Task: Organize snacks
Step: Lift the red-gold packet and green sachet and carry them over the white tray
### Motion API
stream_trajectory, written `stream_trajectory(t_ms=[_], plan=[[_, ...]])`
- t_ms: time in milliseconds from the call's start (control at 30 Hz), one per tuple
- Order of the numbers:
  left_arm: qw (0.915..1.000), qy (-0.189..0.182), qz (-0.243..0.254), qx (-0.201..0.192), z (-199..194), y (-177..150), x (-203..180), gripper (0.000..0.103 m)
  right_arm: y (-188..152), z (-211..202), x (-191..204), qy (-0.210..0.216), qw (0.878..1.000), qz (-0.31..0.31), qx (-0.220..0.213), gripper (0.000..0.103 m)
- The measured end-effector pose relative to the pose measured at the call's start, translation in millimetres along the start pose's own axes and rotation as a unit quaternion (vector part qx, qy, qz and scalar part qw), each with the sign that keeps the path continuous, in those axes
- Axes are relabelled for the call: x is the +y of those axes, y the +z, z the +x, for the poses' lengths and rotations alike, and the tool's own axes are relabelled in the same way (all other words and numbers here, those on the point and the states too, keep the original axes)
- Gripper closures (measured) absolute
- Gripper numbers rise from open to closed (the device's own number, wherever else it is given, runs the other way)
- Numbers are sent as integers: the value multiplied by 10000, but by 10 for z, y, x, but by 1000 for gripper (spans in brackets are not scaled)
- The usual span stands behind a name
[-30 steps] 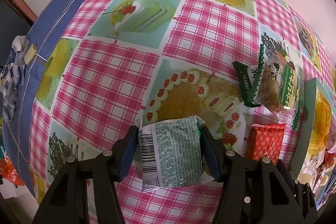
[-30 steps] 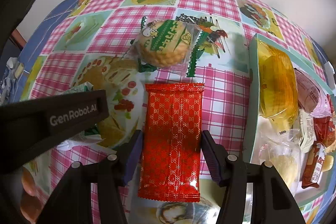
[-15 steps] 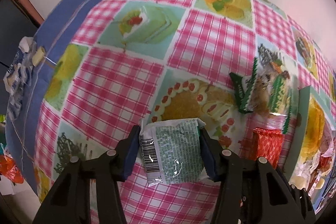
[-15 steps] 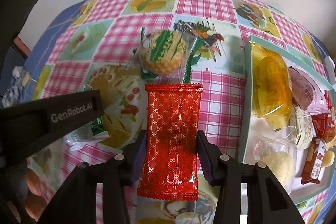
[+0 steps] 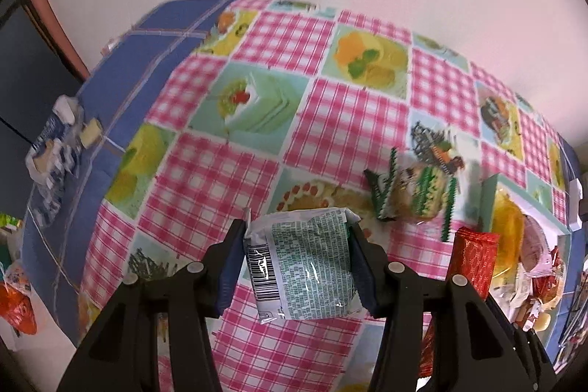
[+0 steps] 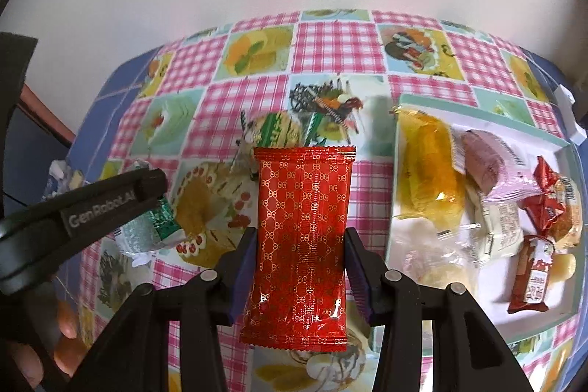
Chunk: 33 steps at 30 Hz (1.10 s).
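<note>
Between the right jaws, glossy red foil wrapper (image 6: 299, 245), crinkled, throwing small white glints. Between the left jaws, shiny printed plastic film packet (image 5: 305, 270), creased. Beneath both, smooth checked oilcloth (image 5: 330, 120) with a faint sheen over the surface. Right of the red wrapper, matt pale-green tray (image 6: 390, 208) holding clear cellophane packets (image 6: 452, 245).

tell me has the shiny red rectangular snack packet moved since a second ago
Yes. The shiny red rectangular snack packet, clamped in the right gripper, has lifted off the checked tablecloth; its top edge now overlaps the round green-wrapped biscuit, which it lay below before.
</note>
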State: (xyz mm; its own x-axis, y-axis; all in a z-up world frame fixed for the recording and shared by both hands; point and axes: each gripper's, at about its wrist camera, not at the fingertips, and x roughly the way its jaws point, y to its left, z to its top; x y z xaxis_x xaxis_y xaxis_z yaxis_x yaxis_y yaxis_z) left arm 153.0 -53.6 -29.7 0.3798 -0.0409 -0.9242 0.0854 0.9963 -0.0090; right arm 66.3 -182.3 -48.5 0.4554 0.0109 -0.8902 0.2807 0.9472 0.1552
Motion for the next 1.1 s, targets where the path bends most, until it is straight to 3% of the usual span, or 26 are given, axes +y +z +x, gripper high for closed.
stream_trajectory(t_ms=[300,467,900,1100], plan=[[9982,-322,383,-345,-309,-46,-423,48,56,-193,-365,-68,9990,411,-182,54],[9946,-542,756,-460,-443,-173,-781,48,85,-324,-736,-427,9957,760,-316,54],[9766,-1220,1719,-418,-621,-575,-1631,48,-114,-715,-2022,-1278,9643,2247,-575,54],[9645,-1335,2266,-244,-546,-848,-2049,48,-253,-777,-2363,-1238,9533,2699,-554,54]])
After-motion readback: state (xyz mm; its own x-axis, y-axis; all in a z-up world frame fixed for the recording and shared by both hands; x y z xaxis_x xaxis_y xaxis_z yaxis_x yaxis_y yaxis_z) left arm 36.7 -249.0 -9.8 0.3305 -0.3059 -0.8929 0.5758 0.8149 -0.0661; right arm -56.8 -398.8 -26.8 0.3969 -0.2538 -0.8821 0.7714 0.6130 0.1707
